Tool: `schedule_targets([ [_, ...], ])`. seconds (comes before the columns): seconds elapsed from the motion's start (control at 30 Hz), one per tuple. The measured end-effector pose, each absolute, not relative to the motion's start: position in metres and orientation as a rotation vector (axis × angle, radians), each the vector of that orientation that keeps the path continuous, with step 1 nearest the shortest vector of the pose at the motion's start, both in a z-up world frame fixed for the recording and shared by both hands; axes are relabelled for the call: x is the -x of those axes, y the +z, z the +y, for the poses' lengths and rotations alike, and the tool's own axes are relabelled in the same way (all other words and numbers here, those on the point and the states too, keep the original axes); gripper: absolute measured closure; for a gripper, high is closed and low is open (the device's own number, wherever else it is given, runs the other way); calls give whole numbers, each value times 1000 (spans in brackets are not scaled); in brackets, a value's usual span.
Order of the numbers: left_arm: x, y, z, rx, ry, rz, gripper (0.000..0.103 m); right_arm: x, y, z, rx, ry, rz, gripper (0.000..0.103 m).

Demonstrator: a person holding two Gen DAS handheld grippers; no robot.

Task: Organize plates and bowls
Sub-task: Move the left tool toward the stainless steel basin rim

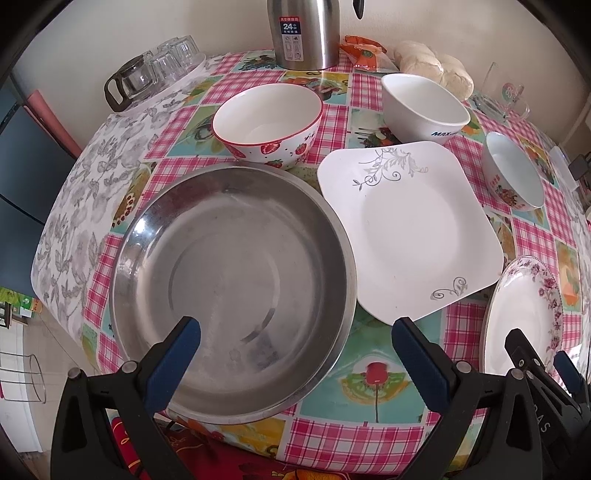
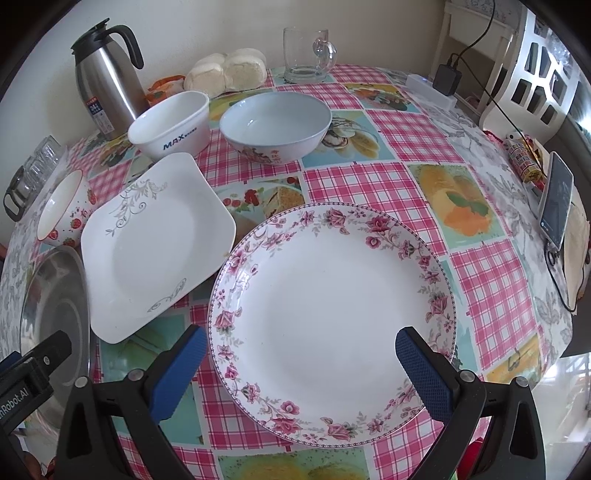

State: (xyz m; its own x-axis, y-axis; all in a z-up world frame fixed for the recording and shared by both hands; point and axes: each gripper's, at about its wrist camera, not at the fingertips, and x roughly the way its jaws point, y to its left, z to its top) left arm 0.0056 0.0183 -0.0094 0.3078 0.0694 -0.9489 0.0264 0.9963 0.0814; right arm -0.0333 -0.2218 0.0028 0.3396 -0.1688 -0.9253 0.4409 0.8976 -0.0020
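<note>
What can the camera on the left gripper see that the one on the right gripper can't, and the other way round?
Only the left wrist view shows the whole steel basin under the open left gripper, and the glass teapot seen clearly.

Only the right wrist view shows the full floral plate below the open right gripper, plus a phone, a charger and a white chair.

Both show the square plate, strawberry bowl, MAX bowl, blue-white bowl, thermos, buns and glass mug.
</note>
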Motion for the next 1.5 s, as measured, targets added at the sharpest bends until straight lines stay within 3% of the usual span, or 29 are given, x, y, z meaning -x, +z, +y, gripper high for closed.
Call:
schedule_targets([
  [1.5, -6, -12, 18, -86, 22, 1279, 0, 33, -4, -224, -249, -395, 1199, 0],
])
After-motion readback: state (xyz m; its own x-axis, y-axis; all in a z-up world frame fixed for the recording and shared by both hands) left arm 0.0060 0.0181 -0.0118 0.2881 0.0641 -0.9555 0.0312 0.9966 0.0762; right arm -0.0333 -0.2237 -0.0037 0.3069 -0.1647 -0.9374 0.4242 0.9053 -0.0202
